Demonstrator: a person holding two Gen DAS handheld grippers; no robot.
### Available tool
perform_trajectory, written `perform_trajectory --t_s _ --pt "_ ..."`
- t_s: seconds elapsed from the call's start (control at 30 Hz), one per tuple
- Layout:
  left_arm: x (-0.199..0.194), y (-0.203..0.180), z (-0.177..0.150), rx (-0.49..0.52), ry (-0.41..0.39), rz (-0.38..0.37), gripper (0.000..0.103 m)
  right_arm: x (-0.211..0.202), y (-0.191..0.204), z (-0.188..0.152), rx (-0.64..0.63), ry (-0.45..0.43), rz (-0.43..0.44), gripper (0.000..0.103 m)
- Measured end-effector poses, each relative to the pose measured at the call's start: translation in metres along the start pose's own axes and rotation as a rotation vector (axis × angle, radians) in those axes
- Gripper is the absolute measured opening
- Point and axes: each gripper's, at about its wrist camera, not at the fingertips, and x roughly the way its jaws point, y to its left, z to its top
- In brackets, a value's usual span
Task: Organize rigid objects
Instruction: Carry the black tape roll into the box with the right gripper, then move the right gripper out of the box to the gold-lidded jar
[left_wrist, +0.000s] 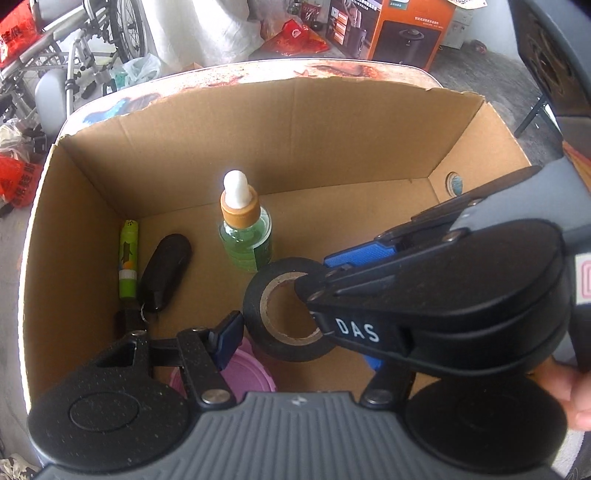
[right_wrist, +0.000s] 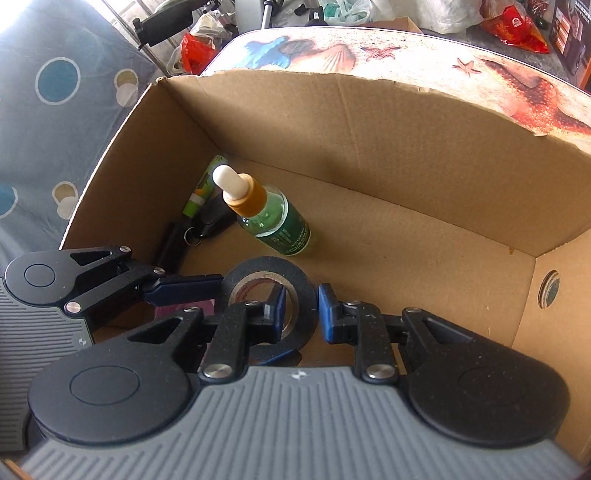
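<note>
A black tape roll (left_wrist: 284, 310) sits inside a cardboard box (left_wrist: 332, 140), held between both grippers. My left gripper (left_wrist: 301, 341) has its jaws on either side of the roll and is shut on it; its right finger is hidden behind the right gripper. My right gripper (right_wrist: 302, 314) has its left finger (right_wrist: 276, 314) inside the roll's core and its right finger outside the rim of the tape roll (right_wrist: 271, 291), with a gap, so it is open. A green dropper bottle (left_wrist: 246, 229) stands upright behind the roll.
A green tube (left_wrist: 128, 258) and a black key fob (left_wrist: 166, 271) lie at the box's left wall. A purple lid (left_wrist: 243, 373) lies under the left gripper. The box (right_wrist: 406, 147) rests on a beach-print table (right_wrist: 443, 62). Clutter surrounds the table.
</note>
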Motion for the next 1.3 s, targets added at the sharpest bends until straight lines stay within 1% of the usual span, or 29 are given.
perform_trajectory --t_s 0.07,0.1,0.23,0.33,0.43,0.53,0.57,0.63,0.73,0.83,0.93,1.07,1.17,1.3 --pt "-0.002 0.002 0.001 -0.006 -0.006 -0.011 0.067 0.005 -0.002 0.0 0.009 0.008 0.003 0.021" --pt "-0.004 0.001 0.0 -0.004 -0.012 -0.003 0.068 0.005 -0.003 -0.001 0.017 0.007 0.004 0.021" --pt "-0.01 0.001 -0.002 -0.013 -0.028 0.006 0.068 0.002 -0.008 -0.004 0.055 -0.023 0.042 0.021" --pt "-0.023 -0.001 -0.009 -0.017 -0.058 -0.002 0.068 -0.013 -0.01 -0.009 0.08 -0.072 0.069 0.027" --pt "-0.047 -0.003 -0.023 -0.007 -0.123 -0.012 0.071 -0.043 -0.011 -0.02 0.122 -0.164 0.114 0.03" --pt "-0.075 -0.003 -0.044 -0.006 -0.192 -0.036 0.073 -0.083 -0.01 -0.047 0.171 -0.291 0.168 0.035" --pt "-0.085 -0.003 -0.052 -0.004 -0.214 -0.052 0.073 -0.099 -0.011 -0.06 0.184 -0.347 0.185 0.042" --pt "-0.1 -0.002 -0.069 -0.002 -0.248 -0.072 0.075 -0.121 -0.007 -0.089 0.194 -0.428 0.2 0.048" --pt "-0.121 -0.003 -0.097 0.011 -0.289 -0.087 0.075 -0.142 0.004 -0.133 0.221 -0.505 0.206 0.053" --pt "-0.134 -0.009 -0.128 0.042 -0.324 -0.069 0.075 -0.152 0.011 -0.176 0.262 -0.551 0.229 0.055" --pt "-0.138 -0.012 -0.155 0.068 -0.344 -0.062 0.075 -0.149 0.018 -0.211 0.296 -0.567 0.243 0.057" --pt "-0.128 -0.018 -0.182 0.1 -0.345 -0.048 0.075 -0.132 0.031 -0.244 0.319 -0.549 0.222 0.058" --pt "-0.115 -0.019 -0.198 0.115 -0.325 -0.027 0.075 -0.111 0.039 -0.254 0.328 -0.512 0.201 0.058" --pt "-0.094 -0.021 -0.208 0.118 -0.3 -0.019 0.075 -0.092 0.041 -0.256 0.347 -0.474 0.199 0.059"
